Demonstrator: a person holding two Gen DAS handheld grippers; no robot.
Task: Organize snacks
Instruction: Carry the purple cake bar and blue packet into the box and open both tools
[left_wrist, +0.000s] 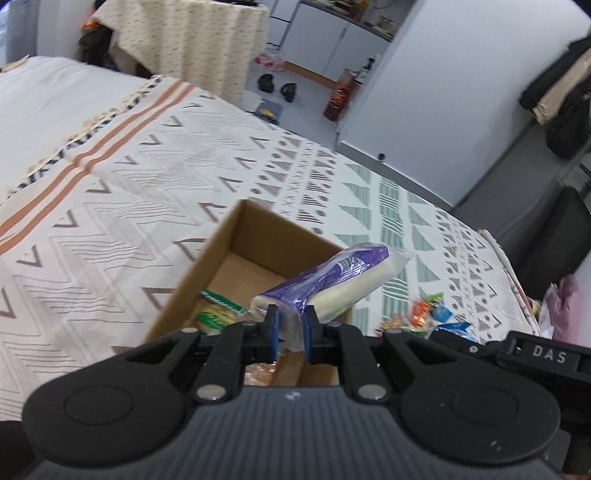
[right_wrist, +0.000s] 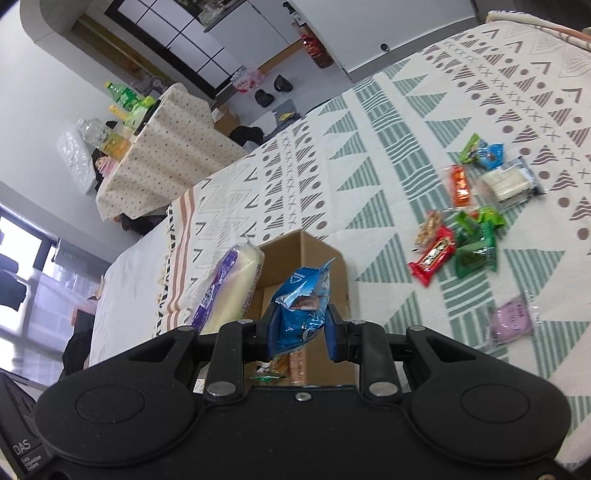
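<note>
Both grippers clamp snacks above the cardboard box (left_wrist: 236, 254).
Left gripper (left_wrist: 290, 332) pinches a purple-wrapped cake roll (left_wrist: 332, 280); right gripper (right_wrist: 301, 334) grips a blue snack packet (right_wrist: 304, 306). More snacks (right_wrist: 465, 221) lie scattered on the patterned bedspread (right_wrist: 369, 155).

Blue snack packet (right_wrist: 303, 314) between right gripper (right_wrist: 301, 334) pads
</note>
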